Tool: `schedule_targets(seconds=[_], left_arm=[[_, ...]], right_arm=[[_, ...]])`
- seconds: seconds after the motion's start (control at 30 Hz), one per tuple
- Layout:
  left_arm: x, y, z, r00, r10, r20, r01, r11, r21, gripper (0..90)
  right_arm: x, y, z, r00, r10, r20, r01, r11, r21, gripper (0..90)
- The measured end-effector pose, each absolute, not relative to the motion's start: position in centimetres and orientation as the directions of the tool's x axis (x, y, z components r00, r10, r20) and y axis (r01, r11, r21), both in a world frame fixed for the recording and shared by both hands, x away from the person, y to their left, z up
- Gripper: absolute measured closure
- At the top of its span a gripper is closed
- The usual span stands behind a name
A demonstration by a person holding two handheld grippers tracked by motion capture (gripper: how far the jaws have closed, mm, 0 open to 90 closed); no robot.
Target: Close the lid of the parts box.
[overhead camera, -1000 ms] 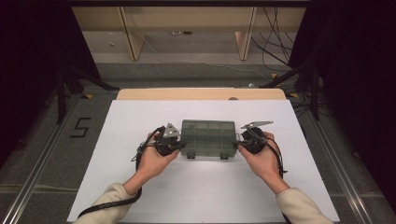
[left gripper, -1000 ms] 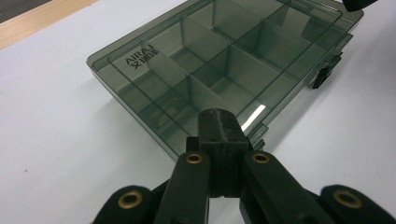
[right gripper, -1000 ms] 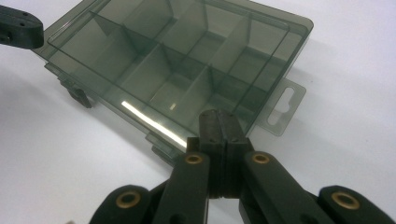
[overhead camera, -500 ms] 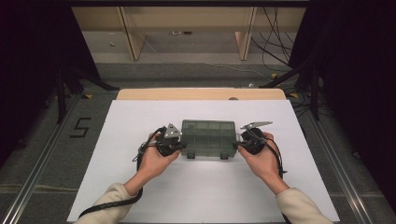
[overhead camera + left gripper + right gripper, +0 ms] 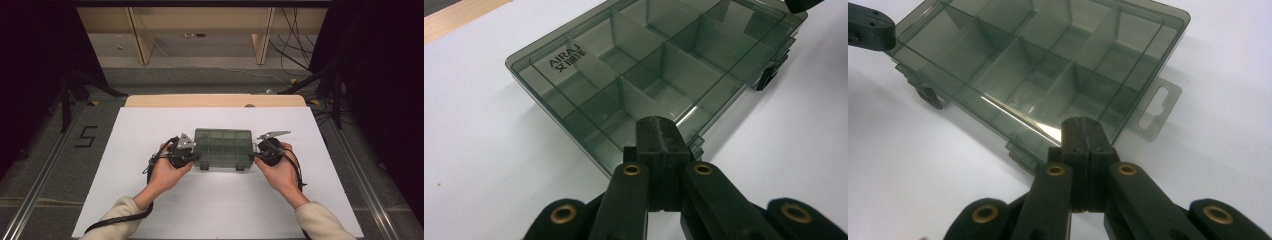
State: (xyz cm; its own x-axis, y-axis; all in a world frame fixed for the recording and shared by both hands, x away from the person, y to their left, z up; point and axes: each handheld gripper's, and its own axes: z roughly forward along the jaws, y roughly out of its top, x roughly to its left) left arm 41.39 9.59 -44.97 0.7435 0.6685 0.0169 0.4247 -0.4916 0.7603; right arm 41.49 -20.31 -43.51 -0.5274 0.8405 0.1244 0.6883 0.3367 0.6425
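A smoky-green clear plastic compartment box lies shut and flat on the white table sheet. Its lid shows dividers and the lettering AIRAJ; a hang tab sticks out of one end. My left gripper is at the box's left end, jaws shut together with nothing between them, tips over the box's near corner. My right gripper sits at the box's right end, also shut and empty, its tips at the box's edge. Whether either tip touches the box I cannot tell.
Beyond the white sheet runs a bare wooden table edge. Floor rails flank the table, and a "5" mark is on the floor at left. Cables and wooden furniture legs stand behind.
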Motion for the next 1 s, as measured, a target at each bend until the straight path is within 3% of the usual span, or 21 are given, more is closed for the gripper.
schedule_targets(seconds=[0.67,1.0], left_arm=[[41.24,9.51,-45.29,0.736,0.677,0.005,0.428,-0.471,0.771,89.8],[41.05,9.89,-45.01,0.72,0.694,0.004,0.418,-0.438,0.796,83.2]], right_arm=[[41.37,-20.29,-43.76,-0.521,0.844,0.129,0.683,0.321,0.656,90.0],[40.86,-20.53,-43.67,-0.517,0.844,0.143,0.671,0.296,0.68,80.8]])
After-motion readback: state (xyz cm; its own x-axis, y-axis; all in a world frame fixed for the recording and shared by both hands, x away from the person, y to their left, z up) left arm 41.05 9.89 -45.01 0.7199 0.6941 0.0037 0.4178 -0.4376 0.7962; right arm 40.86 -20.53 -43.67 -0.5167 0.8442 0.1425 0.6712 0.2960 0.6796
